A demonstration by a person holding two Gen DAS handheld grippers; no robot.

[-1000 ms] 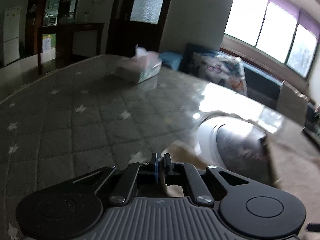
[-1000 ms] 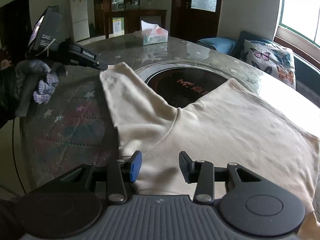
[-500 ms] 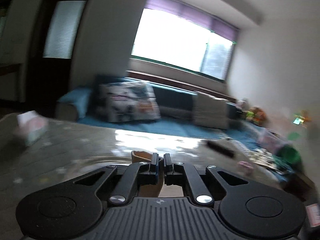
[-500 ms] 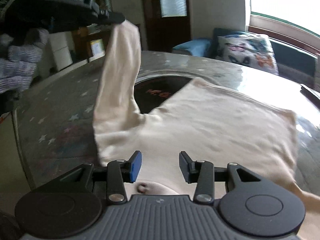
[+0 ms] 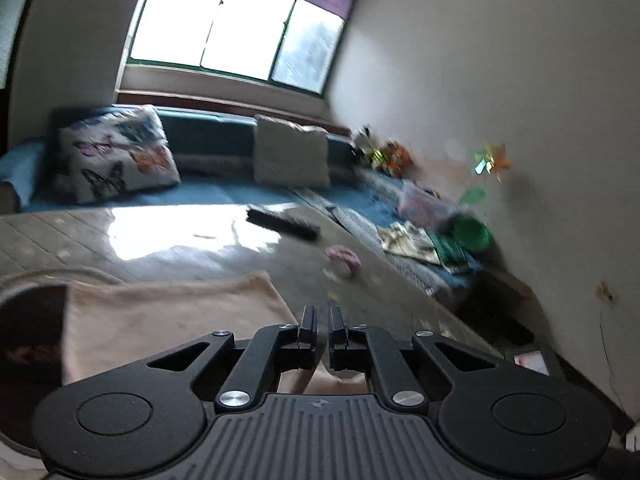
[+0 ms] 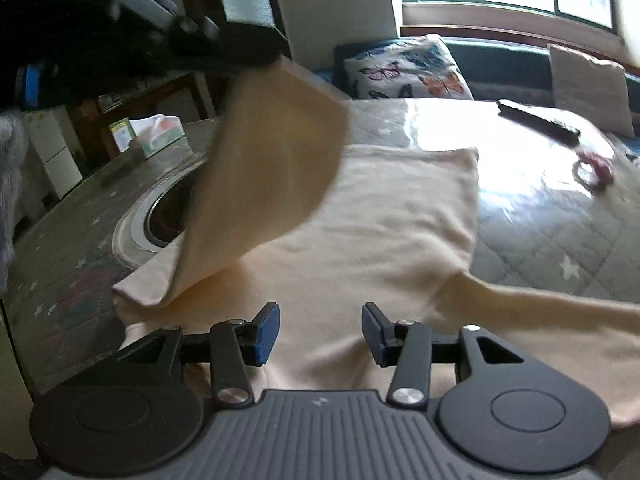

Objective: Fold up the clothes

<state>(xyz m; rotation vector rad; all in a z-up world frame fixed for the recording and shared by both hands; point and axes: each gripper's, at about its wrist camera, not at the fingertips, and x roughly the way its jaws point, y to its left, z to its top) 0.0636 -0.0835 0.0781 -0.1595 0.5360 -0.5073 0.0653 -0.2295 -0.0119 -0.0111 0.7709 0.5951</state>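
Observation:
A cream long-sleeved garment (image 6: pixel 384 216) lies spread on the round table. My left gripper (image 5: pixel 322 322) is shut on its left sleeve (image 6: pixel 272 160) and holds the sleeve up in the air, over the body of the garment. In the right wrist view the left gripper (image 6: pixel 272 62) is at the upper left with the sleeve hanging from it. My right gripper (image 6: pixel 320 330) is open and empty, low over the near part of the garment. The other sleeve (image 6: pixel 552 300) lies out to the right.
The table has a quilted star cover (image 6: pixel 560 248) and a dark round inset (image 6: pixel 168 212). On it are a tissue box (image 6: pixel 158 136), a dark remote (image 6: pixel 538 120) and a pink hair tie (image 6: pixel 592 166). A sofa with cushions (image 5: pixel 116 152) stands behind.
My left gripper has lifted the sleeve off the table and swung it up and right, over the garment body. My right gripper stays open over the near edge.

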